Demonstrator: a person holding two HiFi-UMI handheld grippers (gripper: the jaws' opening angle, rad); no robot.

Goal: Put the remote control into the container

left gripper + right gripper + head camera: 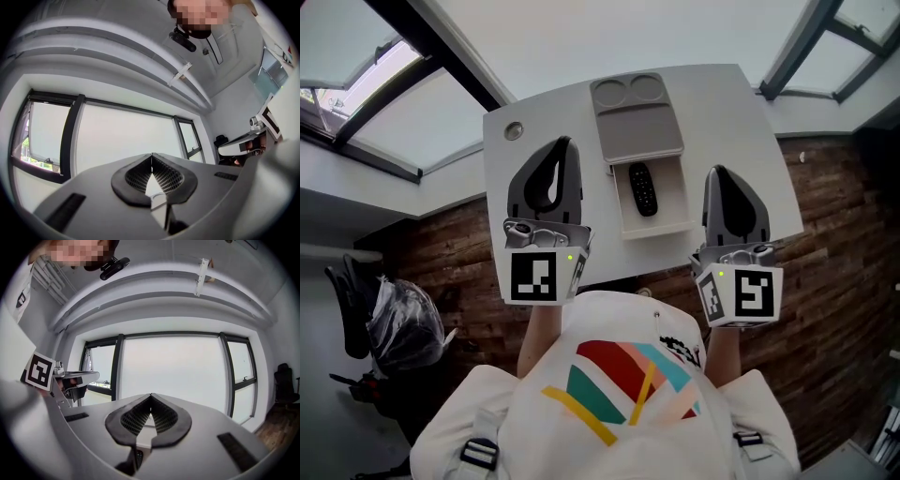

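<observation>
The black remote control point(643, 187) lies inside the open cream container point(675, 202) on the white table point(534, 122) in the head view. The container's grey lid part point(637, 127) sits just behind it. My left gripper point(564, 142) is held to the left of the container and my right gripper point(715, 171) to its right, both close to the person's body and clear of the remote. In the left gripper view the left gripper point(151, 154) has its jaws together with nothing between them. The right gripper point(150, 394) is likewise shut and empty, facing windows.
A small round metal fitting point(514, 131) sits at the table's far left corner. A black office chair with a plastic bag point(394, 323) stands on the wooden floor at the left. Windows point(168, 371) and ceiling beams fill both gripper views.
</observation>
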